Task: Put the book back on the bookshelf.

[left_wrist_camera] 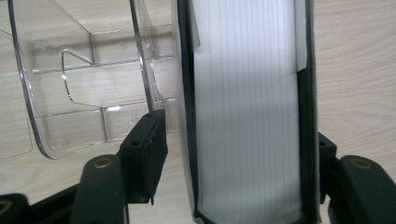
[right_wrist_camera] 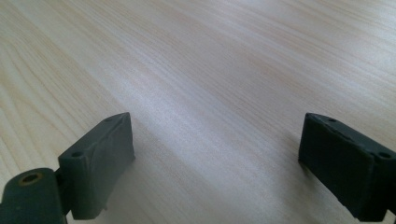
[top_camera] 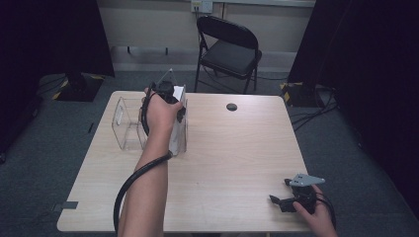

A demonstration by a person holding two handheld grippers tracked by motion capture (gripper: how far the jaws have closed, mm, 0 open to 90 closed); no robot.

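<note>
Upper left of the high view: left tool (top_camera: pixel 170 96) sits over a clear plastic holder (top_camera: pixel 129 124) on the desk (top_camera: pixel 237 158), straddling a book (top_camera: pixel 179 129) that stands on edge at the holder's right side.
Book position: in the left gripper view the book (left_wrist_camera: pixel 247 116) fills the centre, page block facing the camera, dark covers on both flanks; the clear plastic holder (left_wrist_camera: pixel 79 98) is in the upper left of that frame, its wall just beside the book's left cover.
Left tool state: jaws apart, book between them but not clamped; left pad stands clear of the cover with a visible gap, right pad is mostly hidden behind the cover, so contact there can't be told.
Right tool state: right tool (top_camera: pixel 289 197) in the lower right of the high view, resting low over bare desk (right_wrist_camera: pixel 196 70), jaws wide apart, nothing between them.
Risk 1: book is upright and ungripped; likely tips sideways if a pad brushes it on withdrawal.
Risk 2: thin holder wall is close to the left pad; a snag could drag or topple the light holder.
Risk 3: whether the book is seated inside the holder or just beside it can't be told; if outside, nothing props it.
Mitigation: lift the left tool straight away, no sideways drift.
</note>
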